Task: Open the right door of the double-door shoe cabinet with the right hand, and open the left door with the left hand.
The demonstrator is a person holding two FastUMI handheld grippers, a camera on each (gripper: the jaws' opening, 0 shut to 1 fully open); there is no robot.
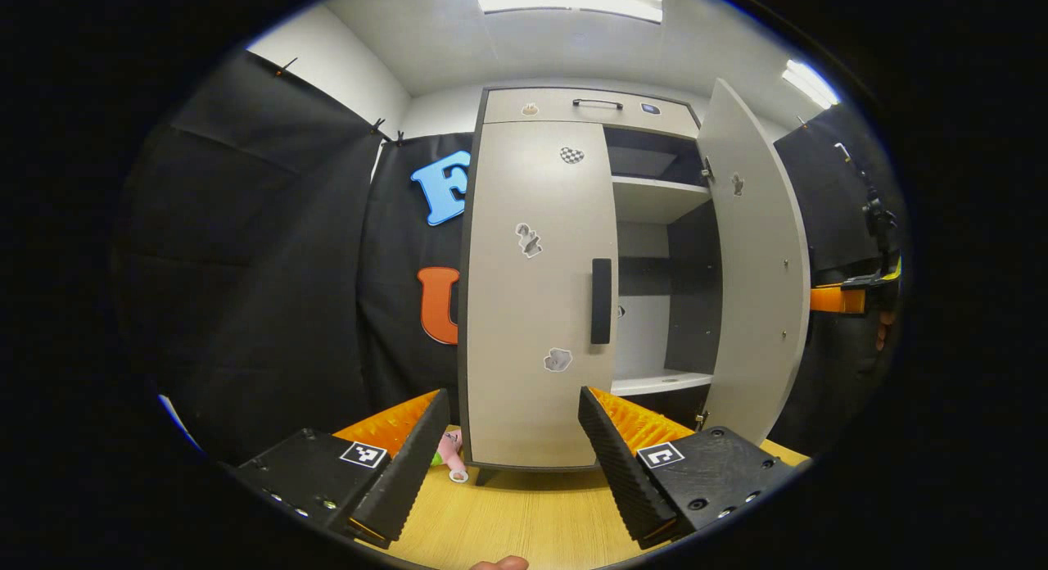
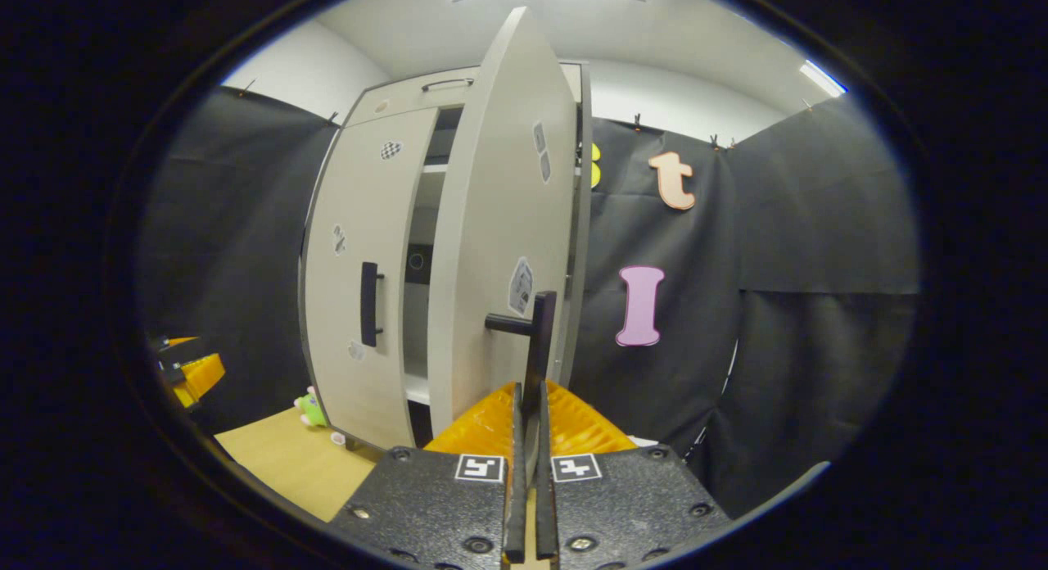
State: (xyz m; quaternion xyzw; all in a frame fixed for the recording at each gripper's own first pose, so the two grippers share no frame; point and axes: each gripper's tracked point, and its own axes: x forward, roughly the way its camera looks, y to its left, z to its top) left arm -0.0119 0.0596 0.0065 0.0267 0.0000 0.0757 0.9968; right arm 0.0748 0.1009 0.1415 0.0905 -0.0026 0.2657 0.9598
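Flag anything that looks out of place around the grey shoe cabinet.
A small pink and green plush toy lies on the wooden floor at the foot of the grey double-door shoe cabinet, beside its closed left door. Nothing looks spilled or damaged.

Cabinet (image 1: 536,291) on table (image 1: 524,521) — toy (image 1: 449,449) left

A light wooden tabletop (image 1: 524,521) carries the shoe cabinet (image 1: 536,291), which stands on short dark feet. A small pink-and-green toy (image 1: 446,451) and a white ring-shaped piece (image 1: 459,475) lie by the cabinet's front-left foot.
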